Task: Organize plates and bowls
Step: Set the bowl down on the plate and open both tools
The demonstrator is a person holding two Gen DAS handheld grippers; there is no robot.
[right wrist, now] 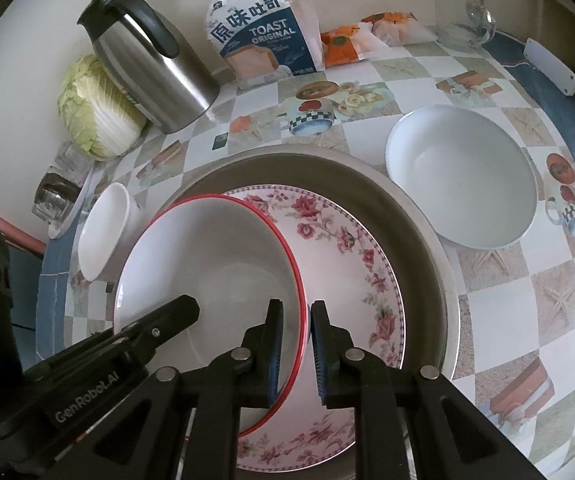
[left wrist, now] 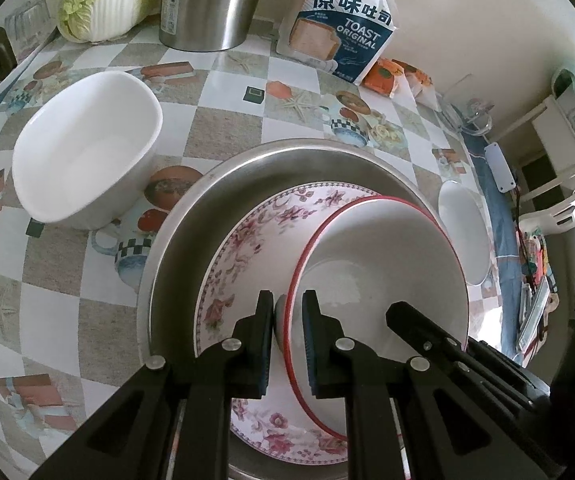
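A white bowl with a red rim [left wrist: 379,264] is over a floral plate [left wrist: 243,248], which lies in a round steel pan [left wrist: 183,240]. My left gripper [left wrist: 287,312] is shut on the bowl's left rim, one finger inside and one outside. My right gripper [right wrist: 296,316] is clamped the same way on the opposite rim of the red-rimmed bowl [right wrist: 215,264]. The floral plate [right wrist: 351,248] and steel pan [right wrist: 423,232] show beneath it. Whether the bowl touches the plate I cannot tell.
A deep white bowl [left wrist: 87,152] stands left of the pan and a shallow white bowl [right wrist: 463,184] right of it. A cabbage [right wrist: 91,112], steel thermos [right wrist: 151,64], toast bag [right wrist: 263,40], snack packets [right wrist: 347,42] and glasses [right wrist: 463,16] line the back of the checked tablecloth [right wrist: 527,300].
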